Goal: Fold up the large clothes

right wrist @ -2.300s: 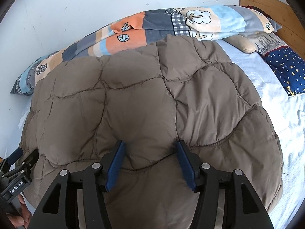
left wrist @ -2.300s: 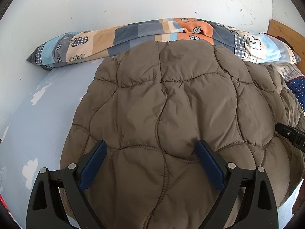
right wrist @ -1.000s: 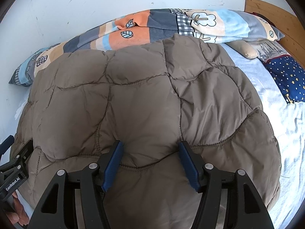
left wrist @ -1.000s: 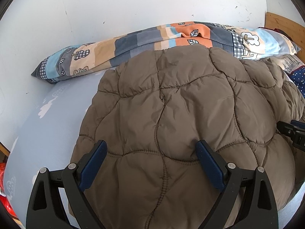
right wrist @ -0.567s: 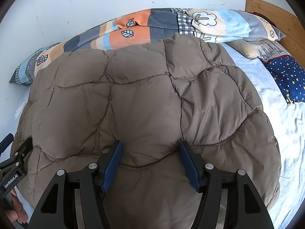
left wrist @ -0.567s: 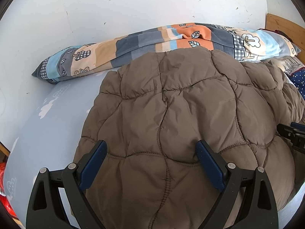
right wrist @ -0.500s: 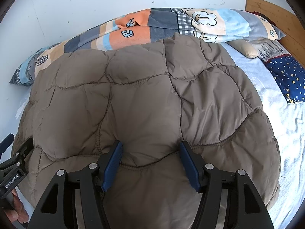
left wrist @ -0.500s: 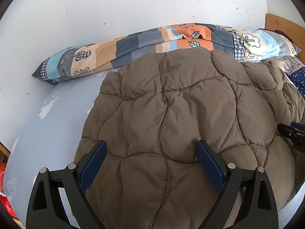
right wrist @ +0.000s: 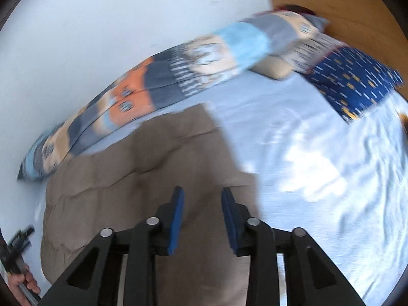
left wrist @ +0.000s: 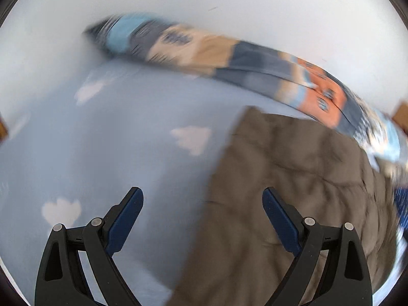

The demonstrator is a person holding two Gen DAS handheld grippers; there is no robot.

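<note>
Two grippers in view, both frames motion-blurred. My left gripper (left wrist: 202, 199) has its jaws spread wide, empty, over the left edge of the brown quilted jacket (left wrist: 293, 191) and the pale blue bed sheet (left wrist: 102, 153). My right gripper (right wrist: 201, 202) has its jaws part-open with a narrow gap, nothing clamped, above the jacket (right wrist: 153, 178). The jacket lies flat on the bed, just beside the patchwork bolster (right wrist: 165, 76) along the wall.
</note>
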